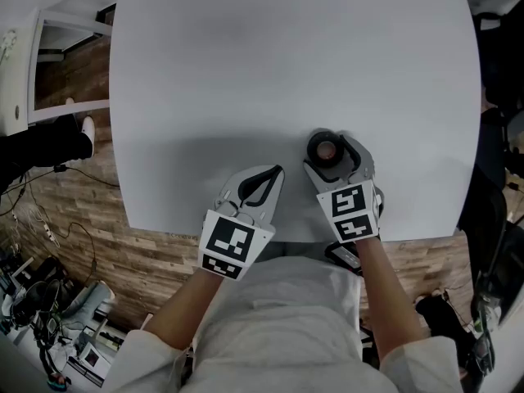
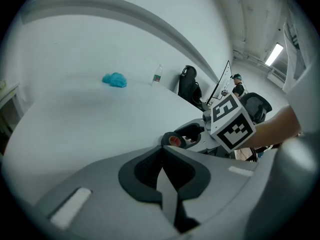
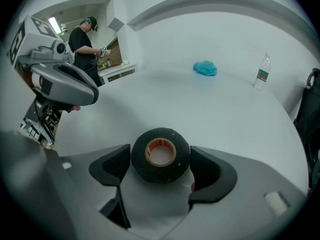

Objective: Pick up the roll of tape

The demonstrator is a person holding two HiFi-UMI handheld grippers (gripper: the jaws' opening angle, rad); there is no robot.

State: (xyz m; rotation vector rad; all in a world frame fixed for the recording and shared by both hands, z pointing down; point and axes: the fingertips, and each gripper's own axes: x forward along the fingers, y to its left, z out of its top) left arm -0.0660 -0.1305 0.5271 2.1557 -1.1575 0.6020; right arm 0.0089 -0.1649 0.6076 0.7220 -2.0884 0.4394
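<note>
One roll of matte black tape on a tan cardboard core (image 3: 160,173) lies flat on the white tabletop (image 3: 210,114) between the wide-open right tongs (image 3: 160,159), probably light, stiff and grippy, best pinched across its outer rim; the left tongs (image 2: 162,156) are closed and empty.

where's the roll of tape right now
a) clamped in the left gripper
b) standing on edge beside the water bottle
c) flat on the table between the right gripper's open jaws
c: in the right gripper view the roll of tape lies flat on the table, hole up, with the right gripper jaws spread on either side of it.
</note>
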